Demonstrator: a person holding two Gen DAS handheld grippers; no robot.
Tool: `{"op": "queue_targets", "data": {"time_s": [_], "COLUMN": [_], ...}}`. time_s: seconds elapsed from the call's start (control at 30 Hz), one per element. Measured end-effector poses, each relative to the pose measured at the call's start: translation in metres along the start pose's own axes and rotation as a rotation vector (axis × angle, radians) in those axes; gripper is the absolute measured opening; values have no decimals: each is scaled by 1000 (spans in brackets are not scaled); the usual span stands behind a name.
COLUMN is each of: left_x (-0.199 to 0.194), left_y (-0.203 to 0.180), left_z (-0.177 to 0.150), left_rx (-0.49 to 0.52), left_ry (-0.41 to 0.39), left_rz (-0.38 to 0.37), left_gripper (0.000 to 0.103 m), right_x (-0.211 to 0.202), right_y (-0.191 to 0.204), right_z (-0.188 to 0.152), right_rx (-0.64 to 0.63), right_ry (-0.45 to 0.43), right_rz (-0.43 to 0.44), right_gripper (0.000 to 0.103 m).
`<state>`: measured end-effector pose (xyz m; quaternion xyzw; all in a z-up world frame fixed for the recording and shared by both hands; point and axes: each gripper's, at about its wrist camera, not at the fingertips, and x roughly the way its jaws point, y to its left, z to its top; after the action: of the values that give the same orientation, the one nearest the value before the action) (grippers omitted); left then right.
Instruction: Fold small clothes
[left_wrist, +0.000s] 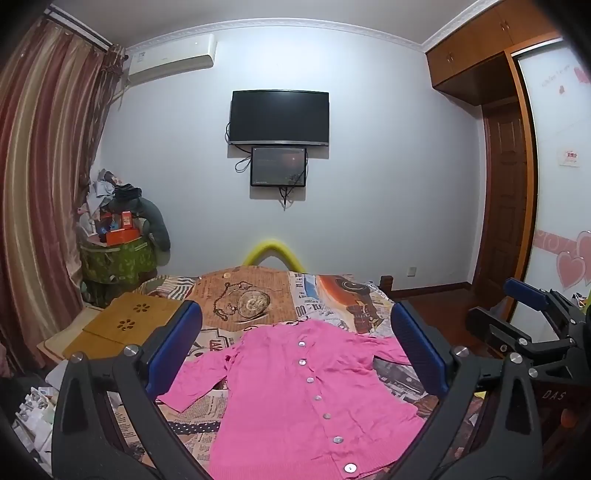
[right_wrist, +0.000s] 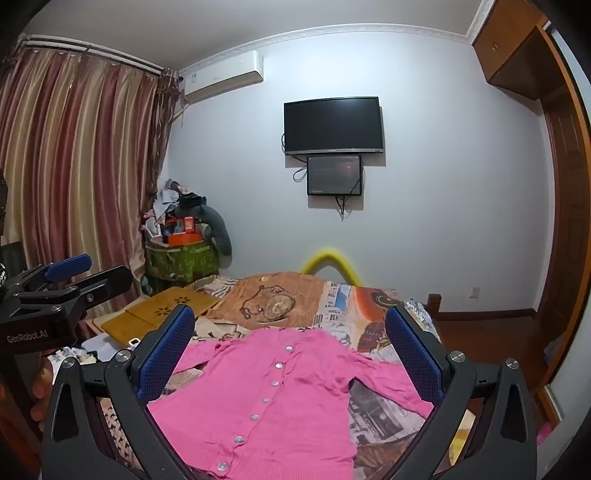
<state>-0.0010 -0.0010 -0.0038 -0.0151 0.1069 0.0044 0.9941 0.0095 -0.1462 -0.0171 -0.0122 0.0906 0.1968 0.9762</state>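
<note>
1. Pink cardigan (left_wrist: 310, 398) spread flat, buttoned front up, on the bed (left_wrist: 332, 291), over a printed bedspread of newsprint and car motifs.
2. Hem toward the bed's near edge, collar toward the far edge and the wall.
3. One row of pale buttons (left_wrist: 313, 397) down the middle of the front.
4. One sleeve (left_wrist: 195, 380) angled out toward the bed's left edge; the other sleeve (right_wrist: 391, 384) stretched toward the right edge.
5. Left gripper (left_wrist: 295, 350) spread wide, blue-padded fingers either side of the cardigan in its own view, nothing between them, held above the near edge without touching cloth.
6. Right gripper (right_wrist: 290, 352) likewise wide apart and empty, hovering over the near edge, just beside the left one; each visible at the margin of the other's view.
7. Wooden boards (left_wrist: 122, 325) with flower-shaped cut-outs at the bed's far left corner.
8. Yellow curved tube (left_wrist: 273, 251) behind the far edge.
9. Dark television (left_wrist: 279, 117) on the wall, smaller screen (left_wrist: 278, 167) under it.
10. Striped curtains (left_wrist: 40, 184) at left, air conditioner (left_wrist: 171, 57) above, wooden wardrobe (left_wrist: 476, 48) at right.
</note>
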Motion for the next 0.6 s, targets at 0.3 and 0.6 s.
{"op": "queue_targets", "data": {"time_s": [0.3, 0.6], "left_x": [-1, 1], "left_y": [0, 0], "left_z": [-1, -2], "left_rx": [1, 0], "left_ry": [6, 8], "left_rz": [2, 6], "left_gripper": [103, 103], "right_x": [0, 1], "right_y": [0, -1], "right_z": [-2, -3], "right_rx": [8, 7], "right_ry": [6, 5], "right_rz": [-8, -9], "right_gripper": [102, 102]}}
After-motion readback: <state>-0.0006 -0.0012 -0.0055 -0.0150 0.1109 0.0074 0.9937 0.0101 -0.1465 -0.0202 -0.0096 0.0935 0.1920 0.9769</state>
